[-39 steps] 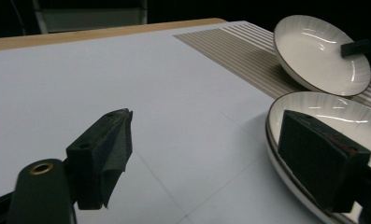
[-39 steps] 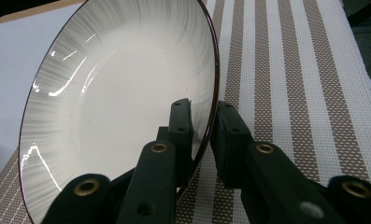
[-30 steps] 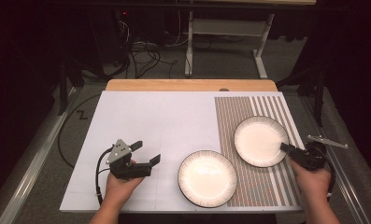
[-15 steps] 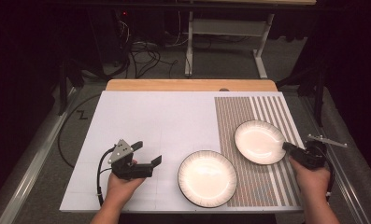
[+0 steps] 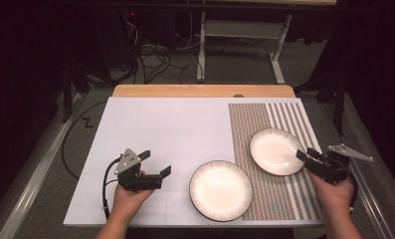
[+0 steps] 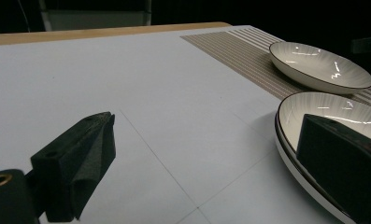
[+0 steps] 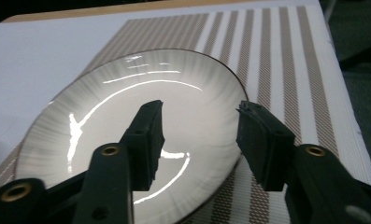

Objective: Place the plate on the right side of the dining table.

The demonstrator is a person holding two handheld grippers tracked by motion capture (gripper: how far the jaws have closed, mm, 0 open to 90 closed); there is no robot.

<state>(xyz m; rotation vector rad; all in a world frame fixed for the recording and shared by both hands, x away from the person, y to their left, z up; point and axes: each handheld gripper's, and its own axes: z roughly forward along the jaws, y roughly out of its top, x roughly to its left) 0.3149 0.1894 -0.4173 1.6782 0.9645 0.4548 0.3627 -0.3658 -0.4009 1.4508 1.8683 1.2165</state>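
Evidently the far plate point(image 5: 276, 151) is the thing in hand: a shallow white dish with a dark rim and fine grey rays, flat on the brown-striped part of the mat point(image 5: 284, 117), toward the right side of the surface. Right gripper point(image 5: 308, 155) sits at its right rim. Its jaws have just been opening; in the right gripper view they stand apart above the plate's near edge point(image 7: 141, 154), nothing pinched between them, pads clear of the rim.

Near plate point(image 5: 221, 189), same pattern, lies just beside the first, straddling the white sheet point(image 5: 165, 129) and the stripes; the two are close but apart. Left gripper point(image 5: 157, 164) rests on the white sheet, left of the near plate, jaws wide apart, empty.

Judgement: this reads as a release, plate set down. Next move likely calls for drawing the right gripper back without nudging the rim, or re-closing on the edge if the plate is to be shifted.
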